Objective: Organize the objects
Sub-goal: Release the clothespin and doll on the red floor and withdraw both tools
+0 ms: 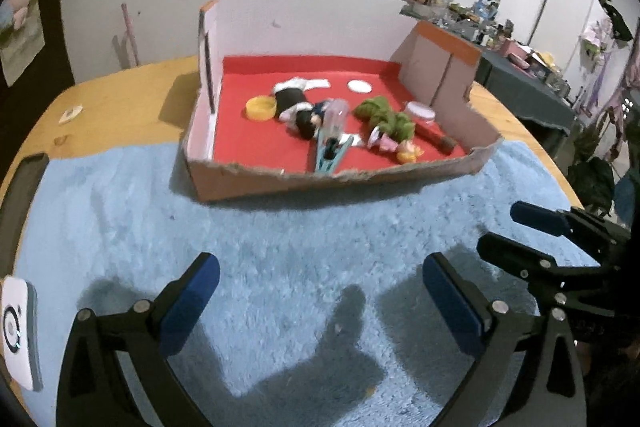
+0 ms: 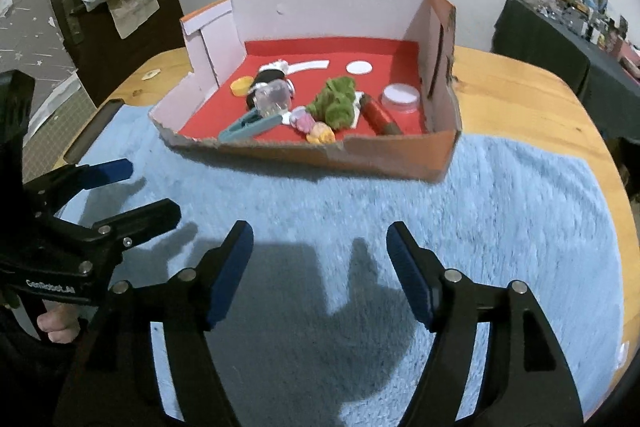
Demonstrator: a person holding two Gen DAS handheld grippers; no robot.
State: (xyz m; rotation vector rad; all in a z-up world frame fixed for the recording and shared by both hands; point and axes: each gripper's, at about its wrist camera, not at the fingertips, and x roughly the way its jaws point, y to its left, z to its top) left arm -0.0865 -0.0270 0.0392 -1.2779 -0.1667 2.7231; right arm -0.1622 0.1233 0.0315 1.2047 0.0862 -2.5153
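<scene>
Left gripper (image 1: 320, 301): jaws standing wide apart, nothing between them, hovering over the blue fleece mat (image 1: 280, 247). Right gripper (image 2: 320, 273): jaws parted, likewise holding nothing. Ahead, the cardboard box (image 2: 384, 159) is resting on the mat's far edge on the wooden tabletop (image 2: 520, 83), containing a teal clothespin (image 2: 250, 129), green plush (image 2: 338, 101), yellow cap (image 1: 260, 107), and red cylinder (image 2: 378, 115).

"GenRobot.AI" on left gripper (image 2: 154, 187)
</scene>
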